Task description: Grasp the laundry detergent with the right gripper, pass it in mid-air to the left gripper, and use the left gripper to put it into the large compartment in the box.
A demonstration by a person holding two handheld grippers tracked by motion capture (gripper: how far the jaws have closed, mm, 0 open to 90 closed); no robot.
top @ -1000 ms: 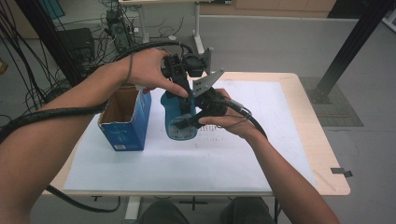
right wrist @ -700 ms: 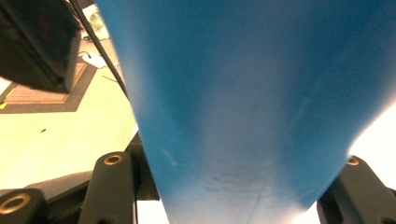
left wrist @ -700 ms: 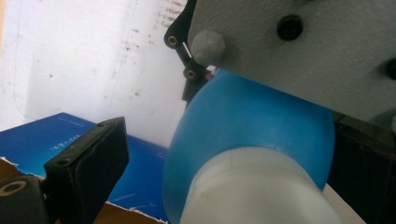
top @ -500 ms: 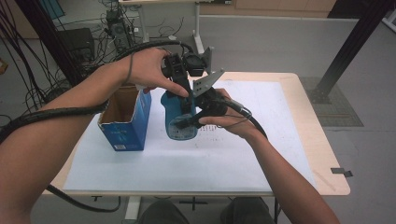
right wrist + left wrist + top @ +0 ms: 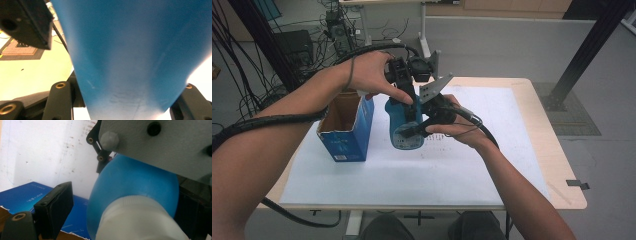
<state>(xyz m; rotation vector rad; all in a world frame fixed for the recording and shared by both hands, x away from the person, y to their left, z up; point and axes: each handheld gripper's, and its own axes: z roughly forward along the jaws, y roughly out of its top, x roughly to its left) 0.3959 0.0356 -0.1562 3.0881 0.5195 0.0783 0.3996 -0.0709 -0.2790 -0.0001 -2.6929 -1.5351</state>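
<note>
Item: blue plastic bottle (image 5: 404, 127), white cap (image 5: 140, 220). My right gripper (image 5: 424, 125) clamps its body; my left gripper (image 5: 404, 90), jaws just closing, brackets the cap ungripped, ready for unscrewing.

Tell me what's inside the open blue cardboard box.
The open blue cardboard box shows bare brown inner walls near its top; the person's left forearm covers part of the opening, and its bottom is hidden.

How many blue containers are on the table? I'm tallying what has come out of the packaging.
2: an open blue carton standing on the table's left side, and a blue bottle right beside it, at the table's middle. Hands cover part of the scene, so more may be hidden.
</note>
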